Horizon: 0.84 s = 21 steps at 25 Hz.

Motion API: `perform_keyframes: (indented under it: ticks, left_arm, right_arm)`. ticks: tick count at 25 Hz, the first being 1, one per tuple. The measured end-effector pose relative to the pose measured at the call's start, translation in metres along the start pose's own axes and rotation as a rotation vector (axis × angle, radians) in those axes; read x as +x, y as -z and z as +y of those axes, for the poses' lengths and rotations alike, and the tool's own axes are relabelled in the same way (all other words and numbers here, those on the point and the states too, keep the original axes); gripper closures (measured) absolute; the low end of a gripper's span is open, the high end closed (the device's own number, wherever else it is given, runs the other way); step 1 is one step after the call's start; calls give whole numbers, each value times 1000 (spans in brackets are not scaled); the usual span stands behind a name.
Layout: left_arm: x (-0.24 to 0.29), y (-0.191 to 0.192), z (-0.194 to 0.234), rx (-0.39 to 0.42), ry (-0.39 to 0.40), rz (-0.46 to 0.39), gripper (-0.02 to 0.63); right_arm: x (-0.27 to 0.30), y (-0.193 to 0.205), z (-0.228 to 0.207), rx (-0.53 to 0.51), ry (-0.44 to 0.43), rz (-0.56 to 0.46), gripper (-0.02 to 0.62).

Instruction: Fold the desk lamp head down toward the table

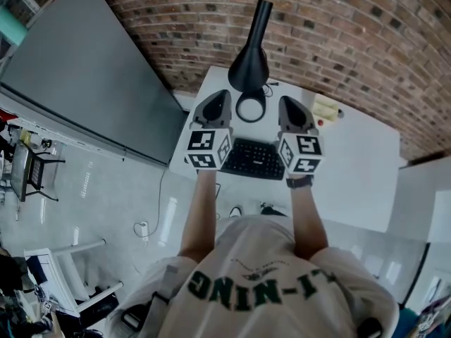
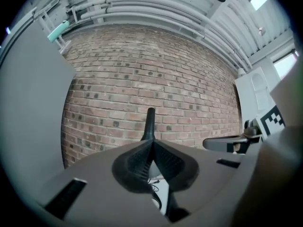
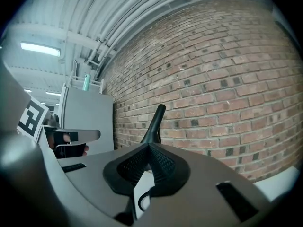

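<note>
Left gripper (image 2: 152, 144): clenched, nothing held.
Right gripper (image 3: 147, 148): clenched, nothing held.
Desk lamp (image 1: 251, 62): far on the table (image 1: 352, 167), just beyond both grippers; its neck is seen standing up.
Technique (judged): the base should be steadied and the head lowered slowly.
Writing: the shirt (image 1: 261, 287) print is read, seemingly, as "LI-NING".

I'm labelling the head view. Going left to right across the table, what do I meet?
Left gripper → lamp → right gripper → yellow pad.
</note>
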State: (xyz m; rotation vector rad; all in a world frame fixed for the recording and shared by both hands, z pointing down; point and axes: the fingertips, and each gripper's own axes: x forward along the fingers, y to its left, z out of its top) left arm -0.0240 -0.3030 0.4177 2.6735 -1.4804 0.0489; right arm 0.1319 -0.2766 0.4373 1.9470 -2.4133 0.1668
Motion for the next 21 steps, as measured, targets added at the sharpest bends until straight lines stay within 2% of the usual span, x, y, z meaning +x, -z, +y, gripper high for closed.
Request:
perform_keyframes:
  ticks: [10,14,17,19,21]
  left_arm:
    - [-4,1,2,51,-11,-7,603]
    - [1,9,2,25,9,4,603]
    - [8,28,6,-68,32,34,601]
    - [10,50,13,-200,44,60,601]
    - [8,76,25,-369,49,86,593]
  right_arm:
    - [-12,-8,5,-35,29,-27,594]
    - [-17,-5,3,-37,48,-20,594]
    - [-21,0,0,-43,58,-9,594]
    - [-25,8,1,-42,57,5,594]
    - [-30,19,6,-41,53,30,594]
